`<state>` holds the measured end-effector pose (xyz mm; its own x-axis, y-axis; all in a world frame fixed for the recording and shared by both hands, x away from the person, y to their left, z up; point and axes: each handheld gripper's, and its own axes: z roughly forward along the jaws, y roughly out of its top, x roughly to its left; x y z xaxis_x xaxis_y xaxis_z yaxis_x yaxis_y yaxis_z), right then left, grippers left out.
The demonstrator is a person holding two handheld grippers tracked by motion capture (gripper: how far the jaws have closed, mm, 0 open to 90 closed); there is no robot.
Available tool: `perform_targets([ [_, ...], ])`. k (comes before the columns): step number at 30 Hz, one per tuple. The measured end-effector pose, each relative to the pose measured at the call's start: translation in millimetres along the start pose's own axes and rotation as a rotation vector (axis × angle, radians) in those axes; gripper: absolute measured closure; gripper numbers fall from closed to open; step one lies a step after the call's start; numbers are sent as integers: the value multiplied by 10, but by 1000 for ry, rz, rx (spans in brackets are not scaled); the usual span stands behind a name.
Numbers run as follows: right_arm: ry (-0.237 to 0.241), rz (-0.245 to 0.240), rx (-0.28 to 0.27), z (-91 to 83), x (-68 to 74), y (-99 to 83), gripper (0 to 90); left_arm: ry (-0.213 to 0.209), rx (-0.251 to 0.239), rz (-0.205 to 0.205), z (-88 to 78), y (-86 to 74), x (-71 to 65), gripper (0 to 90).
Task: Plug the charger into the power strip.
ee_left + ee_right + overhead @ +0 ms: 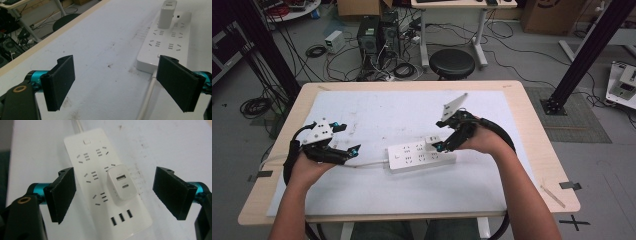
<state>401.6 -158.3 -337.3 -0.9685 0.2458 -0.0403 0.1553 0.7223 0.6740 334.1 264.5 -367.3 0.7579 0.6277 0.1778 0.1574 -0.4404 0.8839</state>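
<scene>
Black stool (452, 63) on cable-strewn grey floor (522, 60)

A power strip (419, 156) is laid at the centre of the frame on the table (532, 150), with a charger (432, 141) plugged in at its upper right and its cable (369, 163) led off leftward

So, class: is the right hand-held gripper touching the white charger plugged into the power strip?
Apart. The right gripper view shows the right hand-held gripper open, white strip visible between each jaw and the charger.
</scene>
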Motion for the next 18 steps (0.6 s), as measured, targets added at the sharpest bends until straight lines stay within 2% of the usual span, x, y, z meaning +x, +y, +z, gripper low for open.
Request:
perform_targets([
  [4,-59,115,-173,-231,95,-284,190,-12,-21,-9,-3,-5,32,153],
  [7,-124,160,-273,-360,160,-473,188,-16,-32,-12,5,-10,50,153],
  [9,-136,201,-332,-420,185,-585,189,-18,-35,-11,7,-8,55,154],
  [12,-172,251,-365,-460,209,-719,189,-22,-41,-15,12,-2,45,153],
  [16,-188,285,-386,-487,241,-830,189,-31,-39,-4,13,12,16,154],
  [18,-199,281,-386,-497,245,-856,189,-29,-41,-3,8,14,9,154],
])
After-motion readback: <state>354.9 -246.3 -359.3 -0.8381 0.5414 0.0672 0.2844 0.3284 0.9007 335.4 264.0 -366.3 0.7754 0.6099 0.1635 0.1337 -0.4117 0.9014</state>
